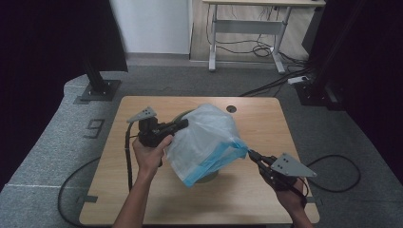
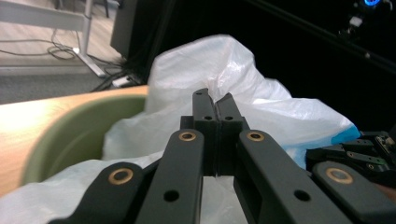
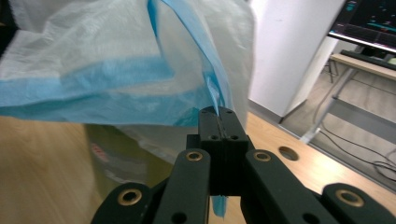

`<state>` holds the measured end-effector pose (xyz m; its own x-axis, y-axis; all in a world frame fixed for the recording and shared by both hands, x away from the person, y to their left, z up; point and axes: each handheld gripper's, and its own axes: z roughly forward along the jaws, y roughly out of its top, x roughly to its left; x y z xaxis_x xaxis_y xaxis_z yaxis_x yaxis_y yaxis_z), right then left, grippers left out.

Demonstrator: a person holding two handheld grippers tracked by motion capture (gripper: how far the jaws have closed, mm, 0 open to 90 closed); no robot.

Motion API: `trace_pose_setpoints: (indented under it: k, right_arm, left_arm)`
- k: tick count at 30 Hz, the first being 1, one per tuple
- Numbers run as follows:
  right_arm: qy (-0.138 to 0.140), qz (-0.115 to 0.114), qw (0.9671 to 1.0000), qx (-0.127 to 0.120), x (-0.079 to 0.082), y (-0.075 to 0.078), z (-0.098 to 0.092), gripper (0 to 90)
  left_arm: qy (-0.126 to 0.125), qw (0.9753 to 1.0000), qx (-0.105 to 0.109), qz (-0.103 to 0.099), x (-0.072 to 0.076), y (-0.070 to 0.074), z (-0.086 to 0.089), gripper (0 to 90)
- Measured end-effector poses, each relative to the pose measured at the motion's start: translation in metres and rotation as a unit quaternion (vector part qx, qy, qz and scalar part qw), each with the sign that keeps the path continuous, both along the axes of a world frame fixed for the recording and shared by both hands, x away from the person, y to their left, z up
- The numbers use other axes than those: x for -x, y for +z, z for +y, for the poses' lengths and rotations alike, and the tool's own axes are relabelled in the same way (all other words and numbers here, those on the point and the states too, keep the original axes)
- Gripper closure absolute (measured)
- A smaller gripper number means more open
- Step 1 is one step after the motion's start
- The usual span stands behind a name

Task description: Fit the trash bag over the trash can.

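The translucent white plastic bag with a blue hem (image 1: 209, 140) hangs spread over the round green bin (image 1: 183, 117) on the wooden counter (image 1: 252, 190). The left tongs (image 1: 183, 124) pinch its far-left edge; the right tongs (image 1: 250, 153) pinch the blue hem. Pull both edges outward evenly, then lower the hem around the rim without tearing.

Bag (image 1: 209, 140) covers the green bin (image 1: 183, 116); bare table (image 1: 247, 190) all around.
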<state>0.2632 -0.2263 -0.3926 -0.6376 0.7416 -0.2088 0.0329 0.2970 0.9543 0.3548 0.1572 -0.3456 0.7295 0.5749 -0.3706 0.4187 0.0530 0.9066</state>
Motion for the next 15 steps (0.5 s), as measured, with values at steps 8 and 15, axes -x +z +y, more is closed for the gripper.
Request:
trace_pose_setpoints:
  k: [8,15]
  right_arm:
    - [-0.023,0.0,0.9997,-0.002,-0.009,0.008,-0.017,89.0]
    - [-0.033,0.001,0.9994,0.01,-0.002,-0.002,-0.018,89.0]
  left_arm:
    - [0.025,0.9994,0.023,-0.007,0.001,0.003,0.029,89.8]
    - [0.042,0.9988,0.023,-0.005,0.006,-0.004,0.048,89.8]
